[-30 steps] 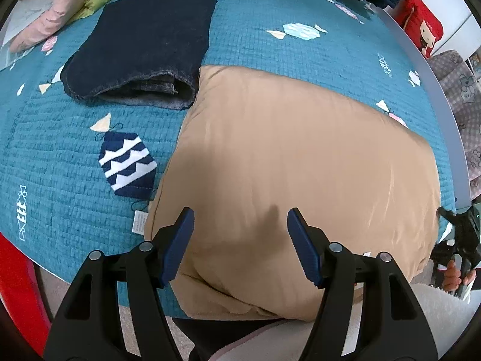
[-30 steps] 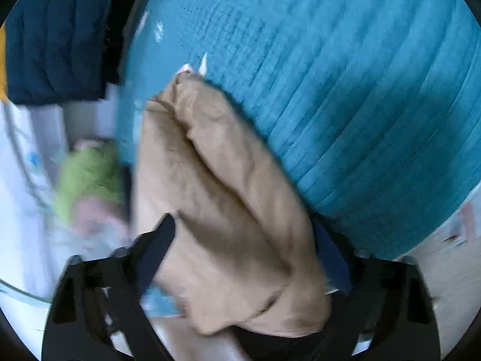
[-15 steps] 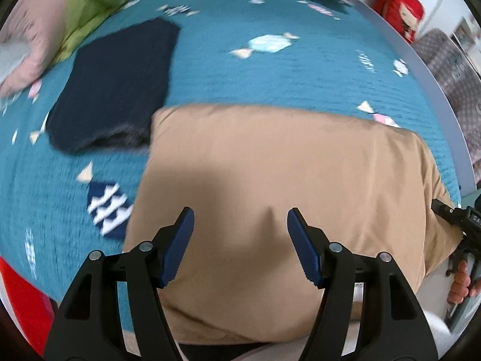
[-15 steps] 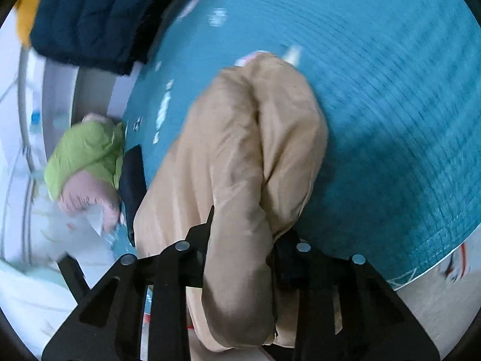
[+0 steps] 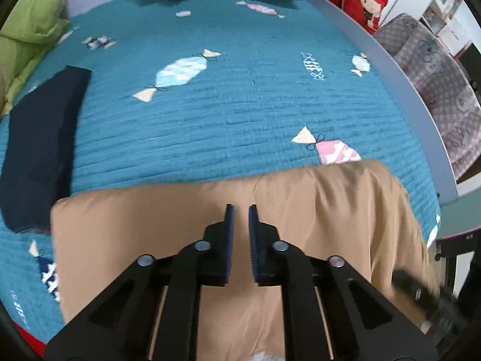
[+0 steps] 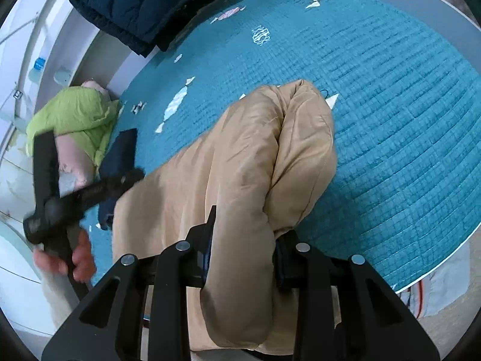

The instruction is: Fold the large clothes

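Note:
A large tan garment (image 5: pixel 324 210) lies folded at the near edge of the teal quilted bed (image 5: pixel 240 105). My left gripper (image 5: pixel 240 210) hovers over its top; the jaws are closing to a narrow gap with nothing between them. In the right wrist view the tan garment (image 6: pixel 240 150) bunches into thick rolls, and my right gripper (image 6: pixel 246 234) is shut on one roll at its near end. The left gripper (image 6: pixel 81 192), held by a hand (image 6: pixel 75 258), shows blurred at the left there.
A folded navy garment (image 5: pixel 39 150) lies on the quilt to the left. Green bedding (image 5: pixel 27 30) fills the far left corner. A navy puffer jacket (image 6: pixel 144 6) sits at the head of the bed. A red cushion (image 5: pixel 360 3) stands beyond the grey bed frame (image 5: pixel 421 114).
The left gripper swept right across the tan garment and its jaws closed from wide apart to a narrow gap. The right gripper clamped onto the tan roll and lifted it.

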### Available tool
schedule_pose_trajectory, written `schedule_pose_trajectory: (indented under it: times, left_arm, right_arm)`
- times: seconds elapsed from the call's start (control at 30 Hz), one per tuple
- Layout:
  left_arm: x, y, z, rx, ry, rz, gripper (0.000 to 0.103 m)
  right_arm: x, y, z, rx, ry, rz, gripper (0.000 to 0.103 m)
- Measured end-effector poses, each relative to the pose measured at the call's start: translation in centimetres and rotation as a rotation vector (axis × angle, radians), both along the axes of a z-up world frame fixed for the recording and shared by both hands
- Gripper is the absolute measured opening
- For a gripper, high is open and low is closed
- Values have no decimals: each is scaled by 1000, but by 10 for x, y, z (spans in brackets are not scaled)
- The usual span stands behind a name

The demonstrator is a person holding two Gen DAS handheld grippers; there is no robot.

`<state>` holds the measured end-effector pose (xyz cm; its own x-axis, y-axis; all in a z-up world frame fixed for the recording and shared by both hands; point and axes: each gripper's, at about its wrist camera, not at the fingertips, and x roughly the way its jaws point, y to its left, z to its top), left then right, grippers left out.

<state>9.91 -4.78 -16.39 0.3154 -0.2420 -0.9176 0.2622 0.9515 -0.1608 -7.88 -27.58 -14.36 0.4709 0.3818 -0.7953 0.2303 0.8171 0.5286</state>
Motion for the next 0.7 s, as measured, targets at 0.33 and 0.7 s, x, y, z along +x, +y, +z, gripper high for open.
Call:
schedule_pose_trajectory:
  times: [0.33, 0.7]
  left_arm:
    - [28, -46, -71, 217, 15, -26, 4]
    - [13, -7, -78, -7, 197, 39, 2]
  right_arm:
    - [8, -4, -22, -20, 78, 13, 31]
    - [19, -8, -38, -17, 146, 10, 37]
